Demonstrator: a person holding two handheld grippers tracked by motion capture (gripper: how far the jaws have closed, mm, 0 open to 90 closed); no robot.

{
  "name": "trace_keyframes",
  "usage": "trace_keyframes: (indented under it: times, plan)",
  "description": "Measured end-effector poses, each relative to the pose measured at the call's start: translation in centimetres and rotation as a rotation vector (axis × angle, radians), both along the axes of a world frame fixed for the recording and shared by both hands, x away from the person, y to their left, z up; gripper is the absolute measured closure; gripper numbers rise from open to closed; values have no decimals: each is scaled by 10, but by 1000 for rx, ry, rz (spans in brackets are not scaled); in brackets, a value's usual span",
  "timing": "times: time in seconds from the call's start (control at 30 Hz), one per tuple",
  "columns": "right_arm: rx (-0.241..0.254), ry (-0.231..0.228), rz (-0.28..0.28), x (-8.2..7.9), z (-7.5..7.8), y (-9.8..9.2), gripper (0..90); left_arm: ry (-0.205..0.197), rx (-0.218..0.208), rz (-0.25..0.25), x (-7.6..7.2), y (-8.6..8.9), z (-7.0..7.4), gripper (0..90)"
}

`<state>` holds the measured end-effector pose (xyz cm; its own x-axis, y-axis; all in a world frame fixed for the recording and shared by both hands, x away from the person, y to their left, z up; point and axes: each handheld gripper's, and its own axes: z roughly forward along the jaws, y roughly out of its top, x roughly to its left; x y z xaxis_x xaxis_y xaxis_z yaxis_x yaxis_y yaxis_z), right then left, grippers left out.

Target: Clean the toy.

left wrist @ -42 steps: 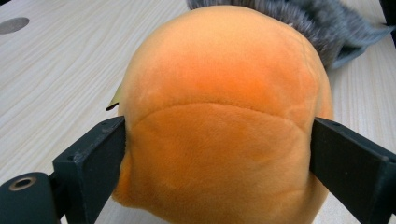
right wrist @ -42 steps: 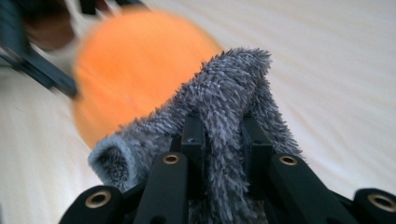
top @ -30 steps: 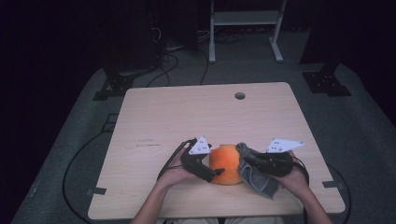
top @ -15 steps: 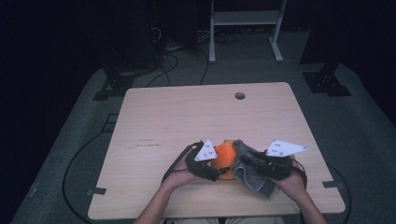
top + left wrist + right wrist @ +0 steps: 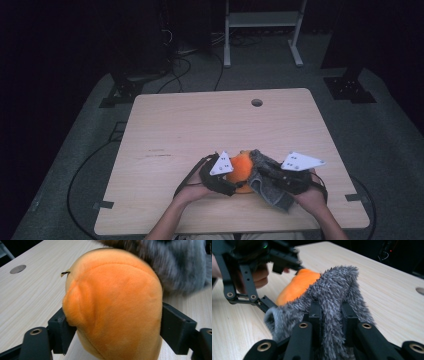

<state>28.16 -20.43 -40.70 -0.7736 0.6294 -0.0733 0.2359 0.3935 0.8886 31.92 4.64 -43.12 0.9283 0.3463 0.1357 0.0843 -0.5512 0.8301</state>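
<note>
Down at the lower middle of the table [image 5: 165, 130], the left gripper [image 5: 115, 327] has just been easing its jaws, yet they press both sides of the orange plush [image 5: 112, 305]. Just right of it, the right gripper [image 5: 331, 312] pinches grey fuzzy cloth [image 5: 337, 287] tight.

Dim room, table evenly lit (grey fur motion-blurred up close).

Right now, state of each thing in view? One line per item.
orange plush toy: on the table, clamped between the left gripper's jaws.
grey furry cloth: bunched, draped against the plush toy, pinched by the right gripper.
left gripper: shut on the plush; jaws have just been adjusting around it.
right gripper: shut on the cloth.
table: bare wood, round hole near far edge.
</note>
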Motion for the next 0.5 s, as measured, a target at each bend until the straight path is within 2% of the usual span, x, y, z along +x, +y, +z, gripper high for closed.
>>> trace_keyframes:
  times: [0.1,0.13,0.2,0.27,0.33,0.4,0.5]
  plan:
    - [14,29,-6,7,-8,-7,741,83,-49,13,7,7,-3,100]
    - [14,40,-17,9,-11,-11,741,100,-54,20,8,8,-4,98]
    - [35,58,-36,11,-14,-18,740,138,-56,3,10,9,-7,122]
    - [39,71,-59,14,-16,-24,736,142,-58,-14,8,8,-9,178]
    - [27,76,-83,14,-16,-27,737,113,-64,-8,6,9,-8,248]
    - [25,41,-99,9,-9,-26,738,86,-66,2,4,8,-6,287]
    - [55,-31,-32,-6,10,-11,738,64,-84,7,1,1,-1,311]
